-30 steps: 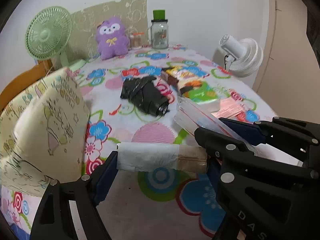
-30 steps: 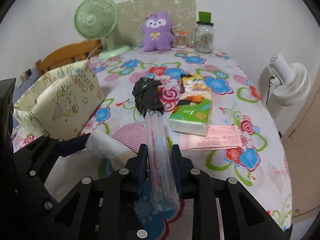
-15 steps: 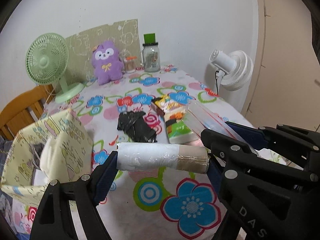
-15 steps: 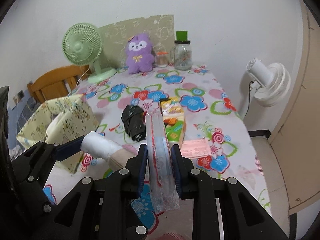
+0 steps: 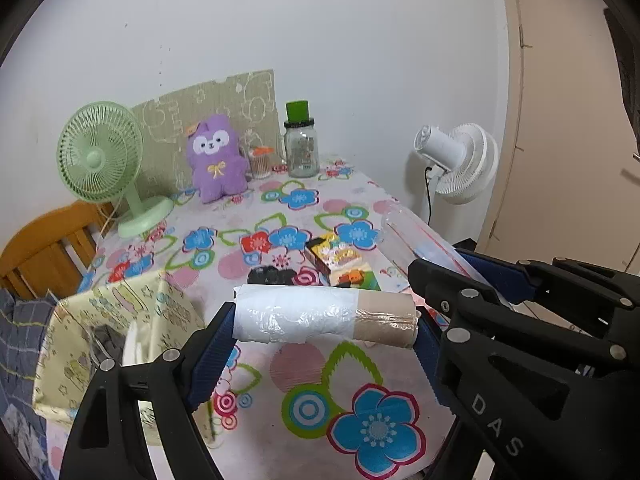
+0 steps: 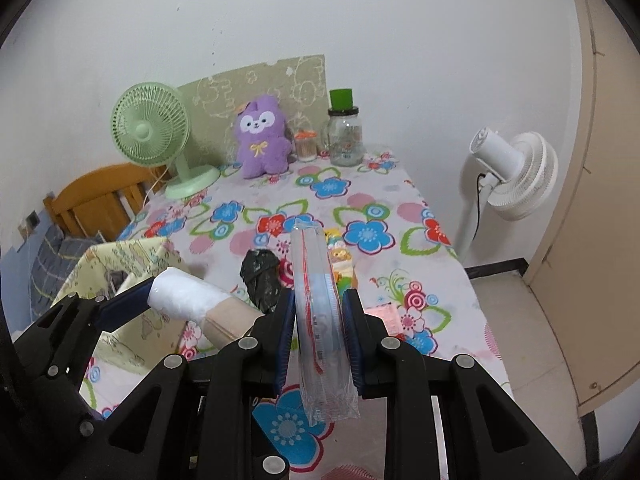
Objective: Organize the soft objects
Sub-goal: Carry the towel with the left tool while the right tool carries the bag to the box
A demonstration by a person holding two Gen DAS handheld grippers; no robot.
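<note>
My left gripper (image 5: 324, 324) is shut endwise on a roll of white plastic bags on a cardboard core (image 5: 324, 319), held above the flowered table; the roll also shows in the right wrist view (image 6: 192, 298). My right gripper (image 6: 318, 332) is shut on a flat clear plastic packet with red and blue print (image 6: 318, 312), held upright; it also shows in the left wrist view (image 5: 416, 240). A yellow patterned fabric box (image 5: 112, 340) stands open at the table's left, with white and grey things inside. A black bag bundle (image 6: 260, 276) and a colourful tissue pack (image 5: 340, 264) lie mid-table.
A purple plush toy (image 6: 262, 136), a green desk fan (image 6: 150, 132), a glass jar with a green lid (image 6: 345, 136) and a small orange-lidded jar (image 6: 306, 146) stand at the back. A white floor fan (image 6: 516, 176) stands right of the table. A wooden chair (image 5: 44, 248) is at left.
Both grippers have risen and pulled back from the table with their loads. The table objects look smaller and farther, and the fabric box's open top has come into view.
</note>
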